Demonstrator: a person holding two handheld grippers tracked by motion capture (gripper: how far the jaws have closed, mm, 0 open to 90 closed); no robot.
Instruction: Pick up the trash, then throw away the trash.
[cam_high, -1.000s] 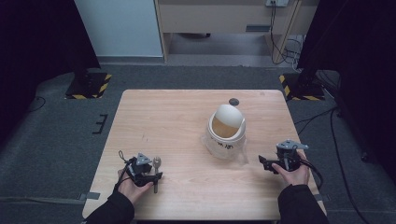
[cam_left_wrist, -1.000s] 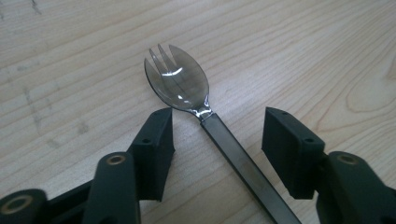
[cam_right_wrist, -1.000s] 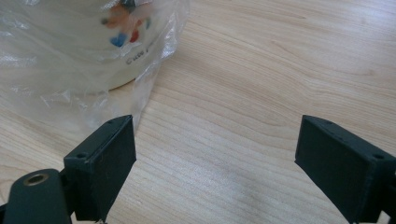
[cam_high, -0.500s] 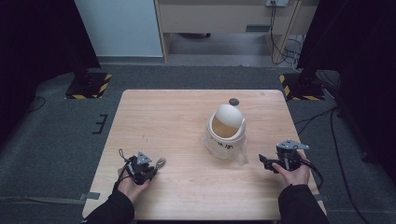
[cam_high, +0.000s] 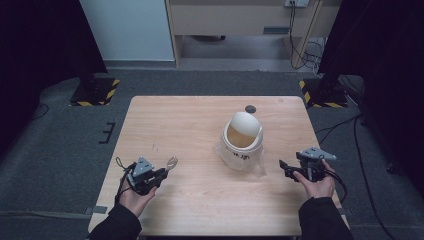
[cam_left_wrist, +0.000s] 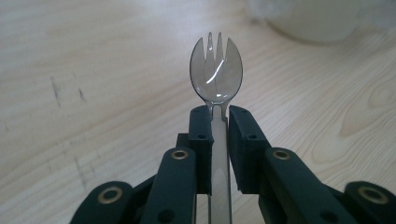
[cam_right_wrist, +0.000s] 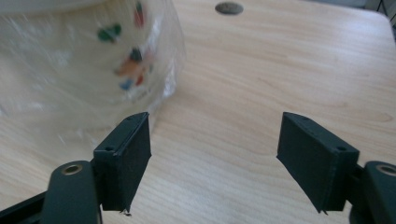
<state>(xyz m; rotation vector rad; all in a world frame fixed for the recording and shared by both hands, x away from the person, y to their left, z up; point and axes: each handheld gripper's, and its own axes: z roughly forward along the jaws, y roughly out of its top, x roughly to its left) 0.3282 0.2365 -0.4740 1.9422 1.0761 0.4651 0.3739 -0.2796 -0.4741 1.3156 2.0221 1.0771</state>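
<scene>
A clear plastic spork is clamped by its handle in my left gripper, tines pointing away; in the high view the spork sticks out of that gripper near the table's front left. A white paper bowl with its lid tipped up, wrapped in clear film, stands right of centre. My right gripper rests open at the front right, jaws wide apart, with the film-wrapped bowl just beyond its left jaw and nothing between the jaws.
A small dark round spot lies near the wooden table's far edge behind the bowl. Grey carpet surrounds the table, with cables on the floor at the right.
My left gripper has turned so the spork now points up and to the right, toward the bowl. The right gripper has barely shifted.
</scene>
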